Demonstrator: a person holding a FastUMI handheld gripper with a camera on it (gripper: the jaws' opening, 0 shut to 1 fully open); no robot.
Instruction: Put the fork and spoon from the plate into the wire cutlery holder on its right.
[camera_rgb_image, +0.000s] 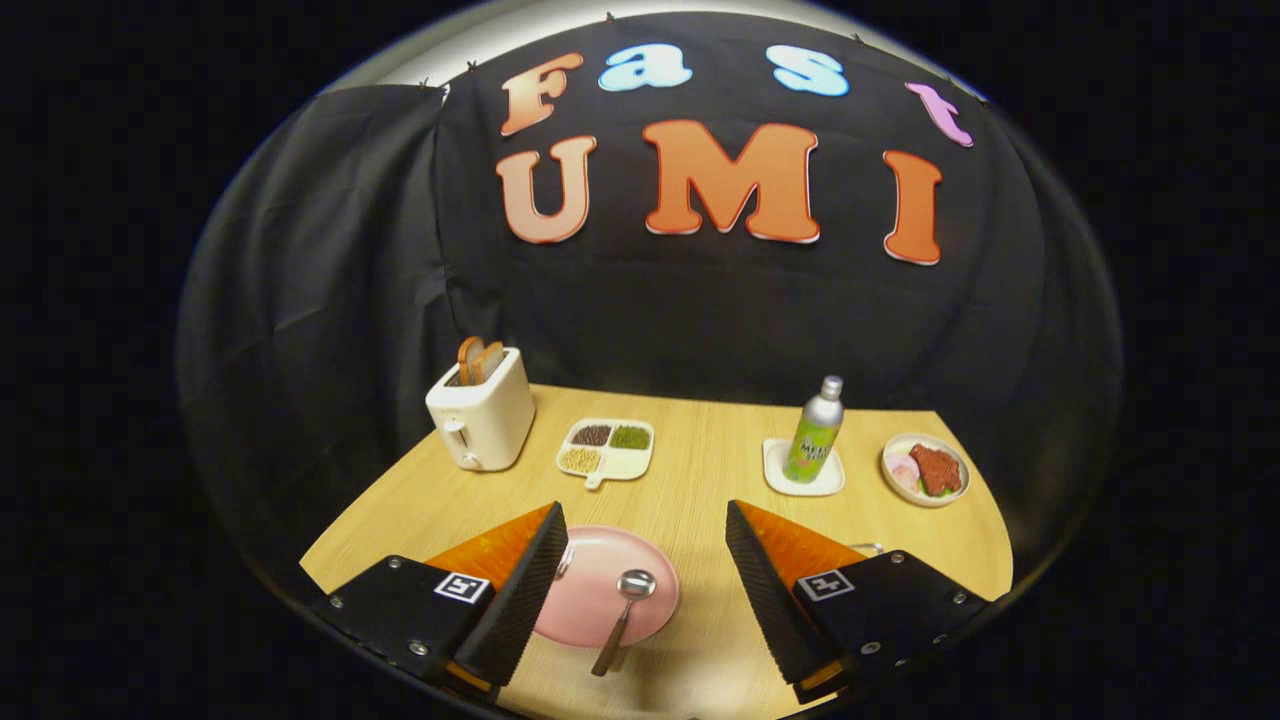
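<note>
Between spread fingers (646, 520): spoon (624, 615) on plate (600, 600); nothing gripped

I have the gripper (646, 530) over the near edge of the table (700, 470), fingers spread wide with nothing between them but the plate (600, 590) below. The spoon (625, 610) lies on that plate, its handle running off the near rim. Far left stands the toaster (482, 418) with bread (478, 358) in its slots; right of it sits a divided tray (607, 448). Farther right, a bottle (815, 432) stands on a coaster (803, 470), then a bowl of food (926, 469).
</note>
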